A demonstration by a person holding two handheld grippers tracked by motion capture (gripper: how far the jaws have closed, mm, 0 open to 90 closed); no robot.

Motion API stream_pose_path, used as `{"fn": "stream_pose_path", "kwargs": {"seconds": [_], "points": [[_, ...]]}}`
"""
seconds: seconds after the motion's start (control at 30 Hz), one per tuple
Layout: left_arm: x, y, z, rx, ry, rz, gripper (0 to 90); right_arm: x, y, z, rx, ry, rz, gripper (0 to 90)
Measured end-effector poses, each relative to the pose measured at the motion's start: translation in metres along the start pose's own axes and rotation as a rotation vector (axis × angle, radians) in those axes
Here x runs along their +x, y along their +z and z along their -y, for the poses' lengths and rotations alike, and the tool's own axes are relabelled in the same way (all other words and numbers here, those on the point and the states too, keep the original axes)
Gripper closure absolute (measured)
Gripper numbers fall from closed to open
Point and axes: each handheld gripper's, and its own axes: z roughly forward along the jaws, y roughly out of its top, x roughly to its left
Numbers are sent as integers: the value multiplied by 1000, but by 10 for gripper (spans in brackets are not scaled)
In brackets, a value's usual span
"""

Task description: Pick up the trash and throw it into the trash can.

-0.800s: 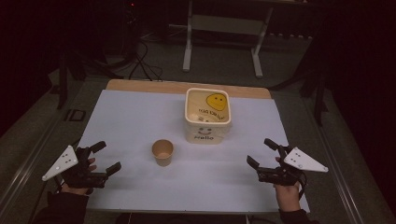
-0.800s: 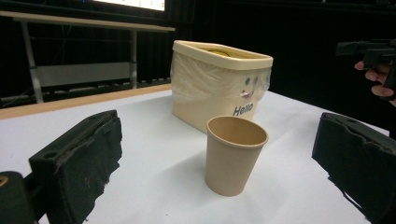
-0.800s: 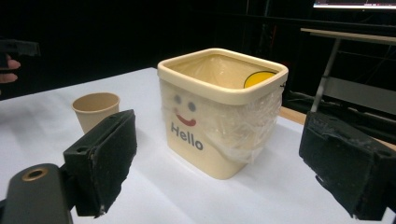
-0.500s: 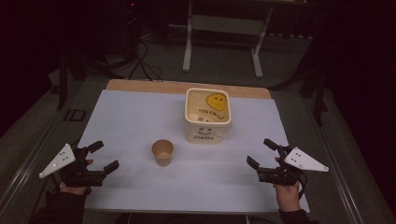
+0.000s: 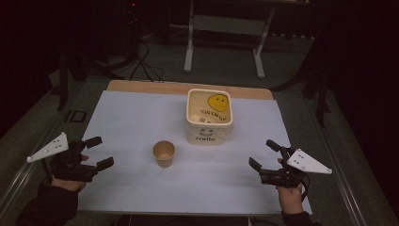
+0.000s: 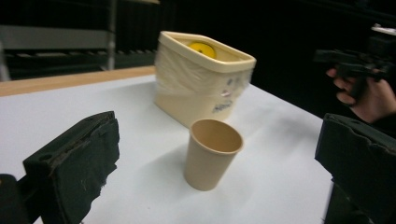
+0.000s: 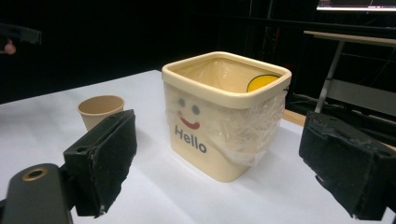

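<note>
Since the earlier high view the left gripper (image 5: 98,152) has drawn a little toward the table's left edge and nearer the person; the right gripper (image 5: 264,155), the paper cup and the tub lie as they did.

The left gripper sits over the table's left edge, held in a hand (image 5: 66,176) in a dark sleeve, its jaws spread wide with nothing between them. In the left gripper view the two black jaws stand far apart at the bottom corners, and the paper cup (image 6: 212,153) shows between them, farther off and well clear of both pads.

The right gripper hovers near the front right corner of the table, its jaws likewise parted and empty. In the right gripper view the cream tub (image 7: 225,112) stands between the jaws but some way ahead of them, untouched.

The paper cup (image 5: 163,153) stands upright and open on the white table (image 5: 131,117), about midway between the two grippers and near the tub's front left corner, not touching it. The cream tub (image 5: 209,116) stands upright behind it, with "Hello" and a small face on its front wall. It seems lined with clear film, and a yellow smiley shows inside, though the dim light leaves the lining's extent uncertain.
</note>
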Motion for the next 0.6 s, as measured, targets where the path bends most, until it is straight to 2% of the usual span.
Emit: {"fn": "stream_pose_path", "kwargs": {"seconds": [0.3, 0.6], "points": [[-3, 14, -29, 155, 93, 50, 5, 0, 2, 0, 17, -1, -12, 110], [-10, 41, -52, 312, 175, 97, 5, 2, 4, 1, 34, -8, -20, 110]]}}
